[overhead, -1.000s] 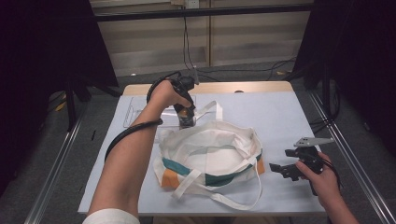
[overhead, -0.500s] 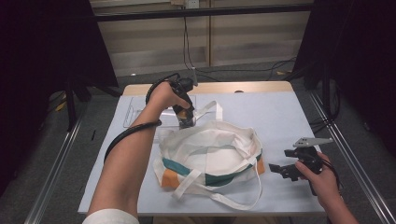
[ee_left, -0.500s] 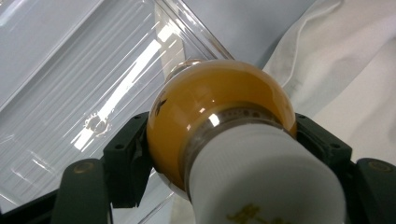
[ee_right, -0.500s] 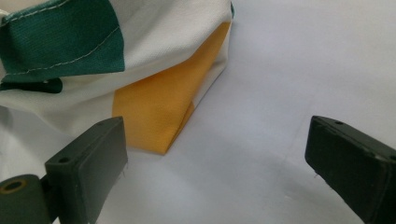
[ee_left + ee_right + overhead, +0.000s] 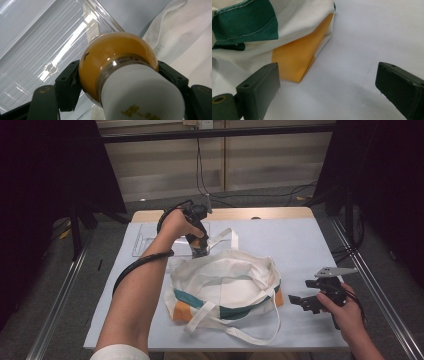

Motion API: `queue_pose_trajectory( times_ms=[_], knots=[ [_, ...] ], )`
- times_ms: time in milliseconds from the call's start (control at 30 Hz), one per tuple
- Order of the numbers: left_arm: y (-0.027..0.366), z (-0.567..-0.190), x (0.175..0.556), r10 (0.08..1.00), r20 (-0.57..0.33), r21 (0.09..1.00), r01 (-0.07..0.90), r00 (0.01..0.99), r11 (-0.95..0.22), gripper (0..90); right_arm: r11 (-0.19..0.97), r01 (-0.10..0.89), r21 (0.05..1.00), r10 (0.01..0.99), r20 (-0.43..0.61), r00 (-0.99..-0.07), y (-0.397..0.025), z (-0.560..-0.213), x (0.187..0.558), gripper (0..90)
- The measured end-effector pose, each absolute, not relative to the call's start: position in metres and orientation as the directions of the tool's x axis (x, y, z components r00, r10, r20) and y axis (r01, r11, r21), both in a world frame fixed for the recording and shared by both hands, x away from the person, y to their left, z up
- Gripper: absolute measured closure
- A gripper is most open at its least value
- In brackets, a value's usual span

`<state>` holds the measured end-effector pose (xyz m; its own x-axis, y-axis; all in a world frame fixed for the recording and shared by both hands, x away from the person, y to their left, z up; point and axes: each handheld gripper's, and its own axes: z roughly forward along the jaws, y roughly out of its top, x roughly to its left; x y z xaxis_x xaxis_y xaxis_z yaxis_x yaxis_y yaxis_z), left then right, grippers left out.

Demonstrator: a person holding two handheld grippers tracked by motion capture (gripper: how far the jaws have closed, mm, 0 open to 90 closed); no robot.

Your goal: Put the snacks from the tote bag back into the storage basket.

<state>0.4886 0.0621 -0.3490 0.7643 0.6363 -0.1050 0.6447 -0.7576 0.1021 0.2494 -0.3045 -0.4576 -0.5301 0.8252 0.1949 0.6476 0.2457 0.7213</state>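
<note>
My left gripper [image 5: 198, 246] is shut on a small orange bottle [image 5: 112, 57] with a white cap [image 5: 140, 95], the jaws pressing its sides. It hangs over the far left rim of a white cloth bag [image 5: 225, 285] with green and orange patches, which lies open on the table. In the left gripper view the bag's white cloth [image 5: 190, 37] lies to the right of the bottle. My right gripper [image 5: 300, 292] stands open just right of the bag, low over the table. In the right gripper view the right gripper [image 5: 329, 80] faces the bag's orange corner [image 5: 294, 57] with nothing between its jaws.
A clear plastic tray [image 5: 150, 237] lies at the far left of the light blue mat [image 5: 290, 240], right beneath the bottle in the left gripper view [image 5: 37, 50]. The bag's long handles [image 5: 250, 332] trail toward the front edge. Metal rails run along both sides of the table.
My left gripper has come a little nearer and lower with the bottle, from over the tray toward the bag's rim. The right gripper has hardly moved.
</note>
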Motion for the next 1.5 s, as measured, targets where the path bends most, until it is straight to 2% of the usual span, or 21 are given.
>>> queue_pose_trajectory(
  times_ms=[633, 967, 1500],
  knots=[
    [0.065, -0.352, 0.487, 0.652, -0.090, 0.125, 0.658, 0.753, -0.743, 27.5, 0.240, 0.650, 0.721, 0.825, 0.201, -0.528, -0.303, -0.457, 0.249, 5.1],
    [0.071, -0.354, 0.487, 0.677, -0.121, 0.129, 0.687, 0.726, -0.715, 17.5, 0.246, 0.646, 0.722, 0.822, 0.198, -0.534, -0.302, -0.457, 0.249, 5.1],
    [0.077, -0.347, 0.483, 0.689, -0.115, 0.137, 0.698, 0.716, -0.702, 9.6, 0.240, 0.648, 0.722, 0.825, 0.199, -0.528, -0.304, -0.457, 0.249, 5.1]
  ],
)
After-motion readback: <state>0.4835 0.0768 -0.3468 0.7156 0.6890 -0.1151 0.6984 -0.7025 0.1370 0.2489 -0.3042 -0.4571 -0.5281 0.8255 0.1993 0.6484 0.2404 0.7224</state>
